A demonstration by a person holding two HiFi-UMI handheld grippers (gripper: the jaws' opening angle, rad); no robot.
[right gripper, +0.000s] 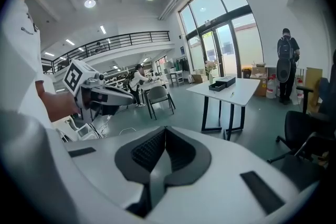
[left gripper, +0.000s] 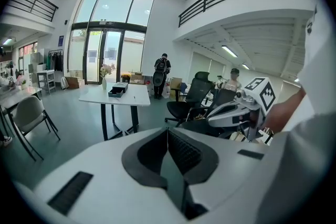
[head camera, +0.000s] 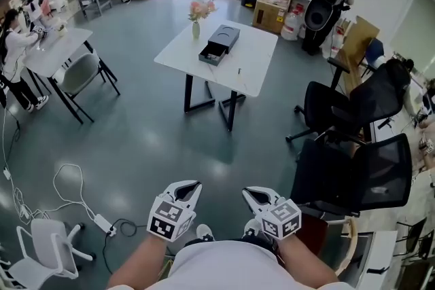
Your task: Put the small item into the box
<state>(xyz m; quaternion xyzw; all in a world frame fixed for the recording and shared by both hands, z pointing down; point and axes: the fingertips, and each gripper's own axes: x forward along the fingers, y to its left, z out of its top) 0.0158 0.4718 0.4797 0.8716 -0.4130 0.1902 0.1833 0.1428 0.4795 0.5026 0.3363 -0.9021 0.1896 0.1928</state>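
The white rectangular desk (head camera: 255, 54) stands well ahead of you across the grey floor (head camera: 149, 139), out of reach of either gripper. On it the dark grey box (head camera: 223, 39) lies with its pulled-out drawer (head camera: 212, 55) towards you. The small dark item (head camera: 238, 70) lies near that drawer, to its right, on bare desk. It is too small to name, but it looks slim, with its long axis running away from you. Your left gripper (head camera: 185, 189) and right gripper (head camera: 256, 195) hang low by your body, each with jaws together on nothing. The item sits ahead between them, slightly towards the right one, so I'd judge that the nearer hand.
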